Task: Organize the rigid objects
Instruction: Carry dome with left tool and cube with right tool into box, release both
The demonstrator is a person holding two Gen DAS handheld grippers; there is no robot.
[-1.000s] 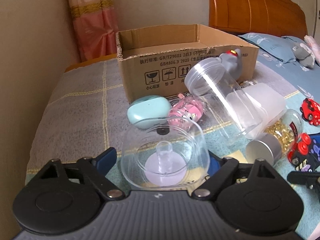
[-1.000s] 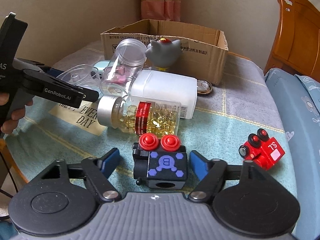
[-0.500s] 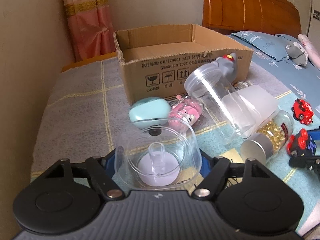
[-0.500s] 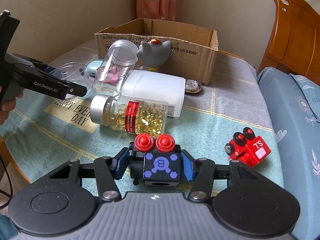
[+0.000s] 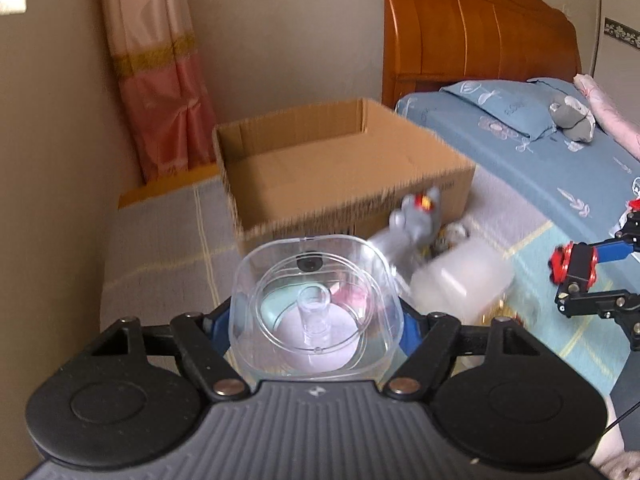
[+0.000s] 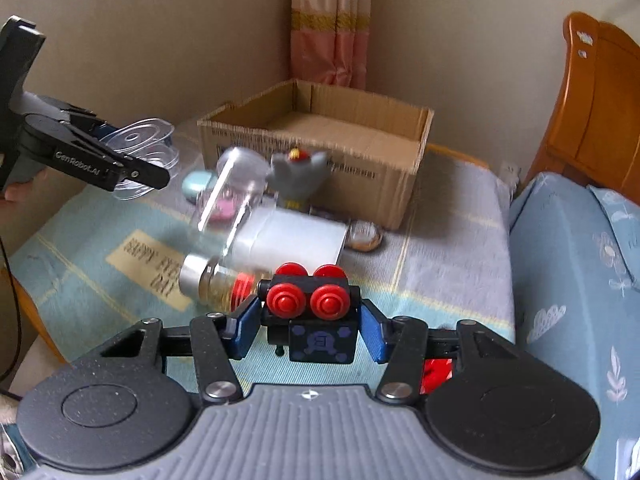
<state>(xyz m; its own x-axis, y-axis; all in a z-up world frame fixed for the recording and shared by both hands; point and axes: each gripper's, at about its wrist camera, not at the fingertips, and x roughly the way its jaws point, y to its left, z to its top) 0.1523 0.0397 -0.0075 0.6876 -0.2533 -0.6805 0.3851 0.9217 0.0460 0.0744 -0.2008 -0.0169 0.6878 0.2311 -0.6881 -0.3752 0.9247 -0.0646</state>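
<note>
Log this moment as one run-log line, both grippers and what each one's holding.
left gripper: shut on clear plastic lid, lifted | right gripper: shut on black toy train, lifted | cardboard box: open, nothing visible inside

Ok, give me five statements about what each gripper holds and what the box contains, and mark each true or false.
1. The left gripper is shut on the clear plastic lid. True.
2. The right gripper is open with nothing between its fingers. False: it is shut on the black toy block with red knobs.
3. The cardboard box already holds the grey toy figure. False: the grey toy figure stands outside, against the box's front wall.
4. The capsule bottle lies on its side. True.
5. The clear plastic lid rests on the table. False: it is held up off the table.
</note>
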